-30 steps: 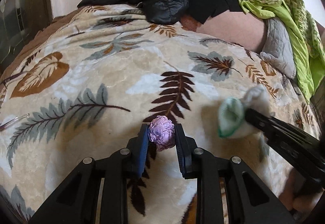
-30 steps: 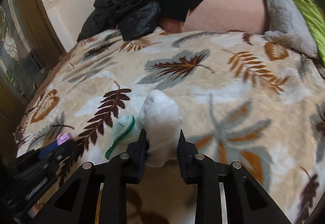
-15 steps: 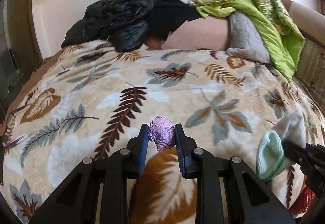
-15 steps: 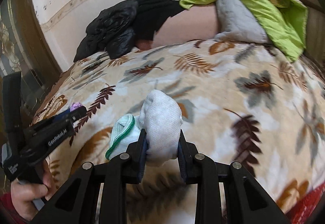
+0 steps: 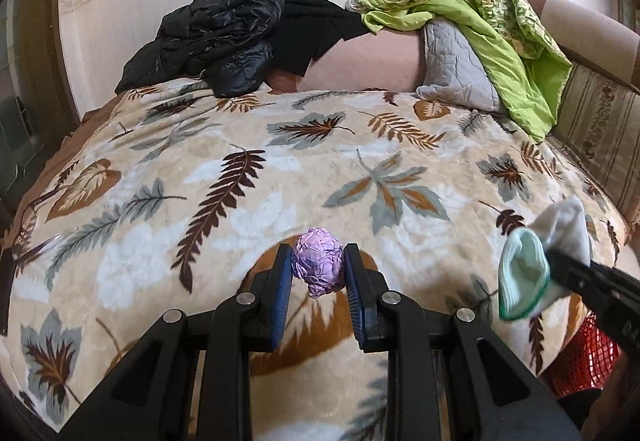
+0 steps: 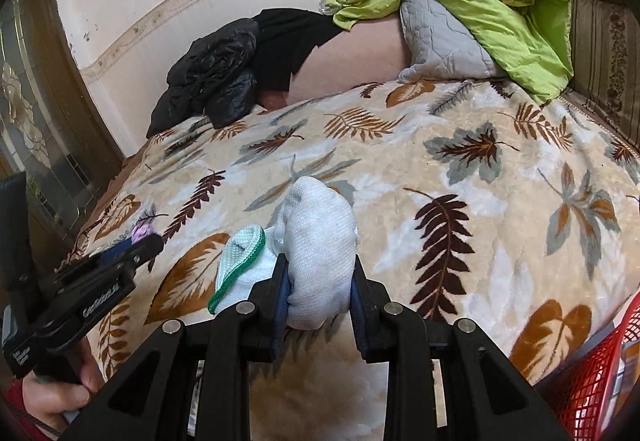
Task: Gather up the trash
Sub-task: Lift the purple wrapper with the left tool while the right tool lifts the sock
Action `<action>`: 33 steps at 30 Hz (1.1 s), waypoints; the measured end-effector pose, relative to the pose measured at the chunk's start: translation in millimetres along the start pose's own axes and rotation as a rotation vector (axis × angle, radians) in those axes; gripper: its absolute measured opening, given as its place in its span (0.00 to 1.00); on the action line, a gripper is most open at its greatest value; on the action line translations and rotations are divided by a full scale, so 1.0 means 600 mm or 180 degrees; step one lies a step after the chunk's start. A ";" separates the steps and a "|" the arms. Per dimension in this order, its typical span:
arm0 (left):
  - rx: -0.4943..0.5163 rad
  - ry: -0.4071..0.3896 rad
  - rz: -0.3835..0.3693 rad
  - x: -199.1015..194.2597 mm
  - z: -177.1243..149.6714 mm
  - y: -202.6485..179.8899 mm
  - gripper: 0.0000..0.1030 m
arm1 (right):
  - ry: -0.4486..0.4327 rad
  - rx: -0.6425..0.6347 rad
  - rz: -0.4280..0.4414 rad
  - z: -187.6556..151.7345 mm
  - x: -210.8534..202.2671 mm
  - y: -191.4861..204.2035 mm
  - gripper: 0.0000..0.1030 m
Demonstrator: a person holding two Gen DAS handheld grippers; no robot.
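My left gripper point(image 5: 317, 271) is shut on a crumpled purple paper ball point(image 5: 319, 265) and holds it above the near edge of the leaf-patterned blanket point(image 5: 280, 181). My right gripper point(image 6: 317, 281) is shut on a white sock with a green cuff point(image 6: 312, 241), held above the blanket's near edge. The sock point(image 5: 536, 265) and the right gripper show at the right of the left wrist view. The left gripper point(image 6: 136, 241) with the purple ball point(image 6: 143, 231) shows at the left of the right wrist view.
A red mesh basket point(image 6: 596, 381) sits low at the right, below the bed edge; it also shows in the left wrist view point(image 5: 580, 357). Black jackets point(image 5: 216, 37), a grey pillow point(image 5: 452, 65) and green bedding point(image 5: 480, 9) pile at the bed's far end.
Both grippers have pulled back and up from the blanket with their loads. The view has widened, and the red basket has come into sight at the right.
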State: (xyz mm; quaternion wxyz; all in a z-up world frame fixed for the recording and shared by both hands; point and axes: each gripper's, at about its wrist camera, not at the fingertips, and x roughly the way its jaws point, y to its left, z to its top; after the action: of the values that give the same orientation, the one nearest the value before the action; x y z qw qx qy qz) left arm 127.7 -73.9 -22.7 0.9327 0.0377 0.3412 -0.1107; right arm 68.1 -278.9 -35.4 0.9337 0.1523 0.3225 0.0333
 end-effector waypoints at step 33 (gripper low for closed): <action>0.0232 -0.0049 0.0121 0.001 -0.010 -0.031 0.24 | -0.0067 0.0029 0.0041 0.002 -0.021 0.000 0.28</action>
State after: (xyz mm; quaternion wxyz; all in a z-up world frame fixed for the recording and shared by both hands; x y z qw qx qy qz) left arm 120.2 -91.4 -27.4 0.9352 0.0773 0.3289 -0.1057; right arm 58.9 -281.1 -26.7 0.9361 0.1590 0.3118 0.0362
